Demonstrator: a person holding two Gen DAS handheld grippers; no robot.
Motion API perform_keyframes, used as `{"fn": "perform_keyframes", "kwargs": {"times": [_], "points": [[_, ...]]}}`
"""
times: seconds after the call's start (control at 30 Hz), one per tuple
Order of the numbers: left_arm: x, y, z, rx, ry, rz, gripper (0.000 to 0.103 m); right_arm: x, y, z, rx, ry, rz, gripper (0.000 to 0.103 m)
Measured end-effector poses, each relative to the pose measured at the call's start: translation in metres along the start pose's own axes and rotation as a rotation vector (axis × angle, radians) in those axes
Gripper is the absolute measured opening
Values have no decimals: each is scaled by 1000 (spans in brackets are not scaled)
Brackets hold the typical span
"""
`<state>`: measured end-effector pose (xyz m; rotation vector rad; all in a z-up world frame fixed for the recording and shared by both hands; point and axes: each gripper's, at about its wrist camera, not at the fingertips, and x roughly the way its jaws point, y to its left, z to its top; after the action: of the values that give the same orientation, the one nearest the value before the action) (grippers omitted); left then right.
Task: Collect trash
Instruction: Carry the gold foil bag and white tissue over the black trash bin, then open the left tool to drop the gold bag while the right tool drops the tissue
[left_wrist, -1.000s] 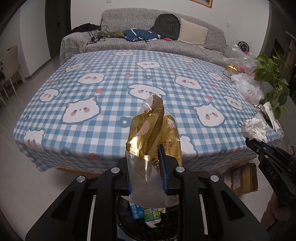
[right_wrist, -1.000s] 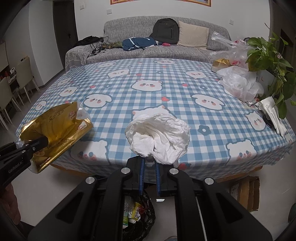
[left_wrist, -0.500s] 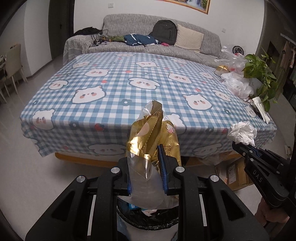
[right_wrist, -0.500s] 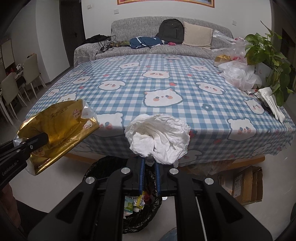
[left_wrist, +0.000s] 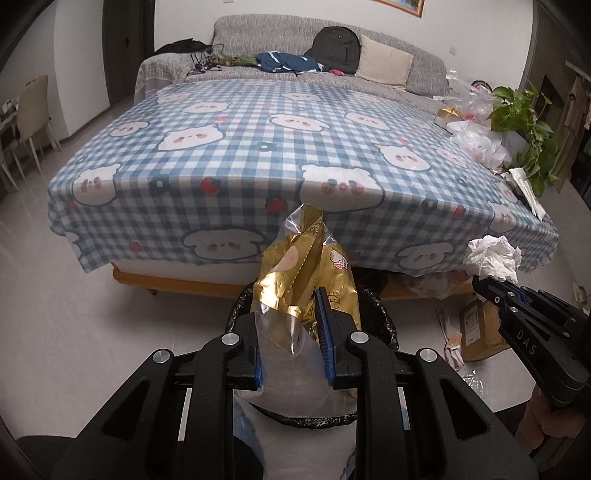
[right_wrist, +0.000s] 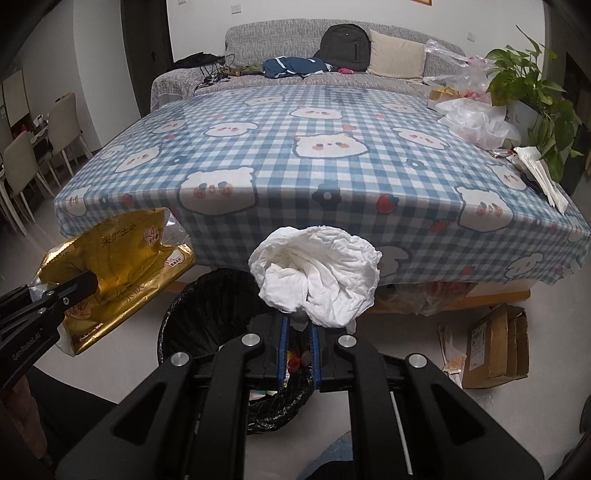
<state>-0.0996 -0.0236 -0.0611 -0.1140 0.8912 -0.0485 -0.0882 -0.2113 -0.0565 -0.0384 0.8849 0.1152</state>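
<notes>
My left gripper (left_wrist: 293, 332) is shut on a crumpled gold and clear plastic wrapper (left_wrist: 306, 273). It holds the wrapper over a bin lined with a black bag (left_wrist: 384, 317) on the floor before the table. My right gripper (right_wrist: 297, 334) is shut on a wad of white tissue (right_wrist: 317, 273), just above the same bin (right_wrist: 199, 314). The right wrist view also shows the wrapper (right_wrist: 118, 273) at left. The left wrist view shows the tissue (left_wrist: 493, 258) at right.
A table with a blue checked bear cloth (right_wrist: 332, 155) stands beyond the bin. White plastic bags (right_wrist: 476, 122), a potted plant (right_wrist: 535, 85) and paper napkins (right_wrist: 543, 173) sit at its right side. A cardboard box (right_wrist: 495, 343) lies on the floor at right. A grey sofa (left_wrist: 295, 62) stands behind.
Both grippers have pulled back from the table and lowered with their loads. The black bin has come into view beneath them.
</notes>
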Motion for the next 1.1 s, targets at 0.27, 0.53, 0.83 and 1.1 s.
{"fn": "perform_keyframes", "kwargs": {"times": [0.27,0.53,0.83,1.1], "points": [[40,-4,-27,-4,64,0,22,31,-4,-23,1,64,-25,9],[72,-16,-42,9,113,8,22,53,-16,-43,17,120,-43,9],[86,-29,-44,25,127,-16,33,58,-25,-48,38,136,-44,9],[82,-6,-44,3,98,16,73,73,-2,-49,15,157,-9,9]]}}
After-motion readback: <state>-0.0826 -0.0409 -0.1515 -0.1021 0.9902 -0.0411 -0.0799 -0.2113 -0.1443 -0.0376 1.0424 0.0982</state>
